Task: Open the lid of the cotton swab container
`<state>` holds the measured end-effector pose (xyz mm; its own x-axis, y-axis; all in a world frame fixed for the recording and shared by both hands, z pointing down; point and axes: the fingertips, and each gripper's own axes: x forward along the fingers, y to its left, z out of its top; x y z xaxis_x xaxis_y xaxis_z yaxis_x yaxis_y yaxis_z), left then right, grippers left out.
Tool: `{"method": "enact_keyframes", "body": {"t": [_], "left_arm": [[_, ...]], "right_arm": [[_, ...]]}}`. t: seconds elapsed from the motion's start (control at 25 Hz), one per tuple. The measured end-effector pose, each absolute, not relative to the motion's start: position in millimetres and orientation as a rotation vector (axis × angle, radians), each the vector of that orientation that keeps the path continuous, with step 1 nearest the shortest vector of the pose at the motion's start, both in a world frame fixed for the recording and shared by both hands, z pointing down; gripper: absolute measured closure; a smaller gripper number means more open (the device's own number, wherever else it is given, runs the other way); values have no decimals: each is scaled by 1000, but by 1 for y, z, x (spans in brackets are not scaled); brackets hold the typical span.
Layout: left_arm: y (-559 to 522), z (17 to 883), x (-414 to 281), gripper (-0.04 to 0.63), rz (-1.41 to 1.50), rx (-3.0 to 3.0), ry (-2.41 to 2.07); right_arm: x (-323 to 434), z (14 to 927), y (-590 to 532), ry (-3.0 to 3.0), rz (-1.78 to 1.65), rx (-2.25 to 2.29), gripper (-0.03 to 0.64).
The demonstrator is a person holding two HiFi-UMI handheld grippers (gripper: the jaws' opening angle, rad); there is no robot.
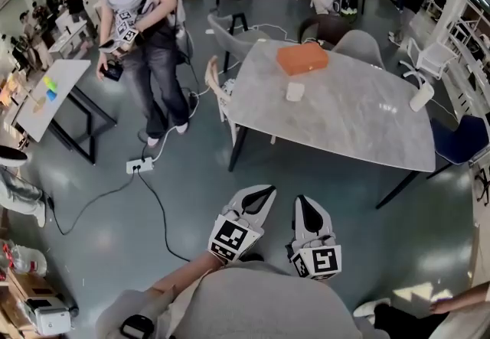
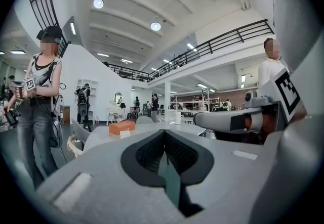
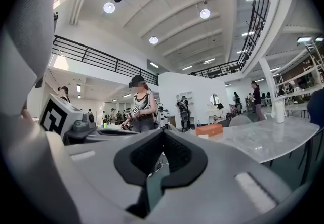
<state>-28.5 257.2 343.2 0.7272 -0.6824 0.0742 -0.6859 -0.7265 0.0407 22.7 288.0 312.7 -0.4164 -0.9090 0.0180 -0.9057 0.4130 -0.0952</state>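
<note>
A grey marble-top table (image 1: 344,119) stands ahead of me. On it sit an orange box (image 1: 302,58), a small white container (image 1: 295,91) just in front of the box, and a taller white cylinder (image 1: 421,96) at the right edge. Which one holds cotton swabs I cannot tell. My left gripper (image 1: 264,192) and right gripper (image 1: 305,201) are side by side low in the head view, well short of the table, both shut and empty. The left gripper view shows shut jaws (image 2: 164,137) aimed at the orange box (image 2: 121,127). The right gripper view shows shut jaws (image 3: 163,137) too.
A person (image 1: 145,39) with marker-cube grippers stands at the left. Grey chairs (image 1: 230,35) ring the table; a blue chair (image 1: 463,138) is at the right. A power strip (image 1: 139,165) and cables lie on the floor. A small side table (image 1: 50,92) stands far left.
</note>
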Motion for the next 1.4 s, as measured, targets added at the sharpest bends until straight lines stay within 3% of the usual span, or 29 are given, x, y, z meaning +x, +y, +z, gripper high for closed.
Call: {"method": "enact_keyframes", "body": {"t": [0.72,1.4], "left_arm": [[232,349,-16,597,91,2850,-1182],[75,353,12,597,65,2894,-1107]], "right_arm": [[45,322,259,2600,-152,-1652,620],[76,324,110,2546,-104,-1746,620]]}}
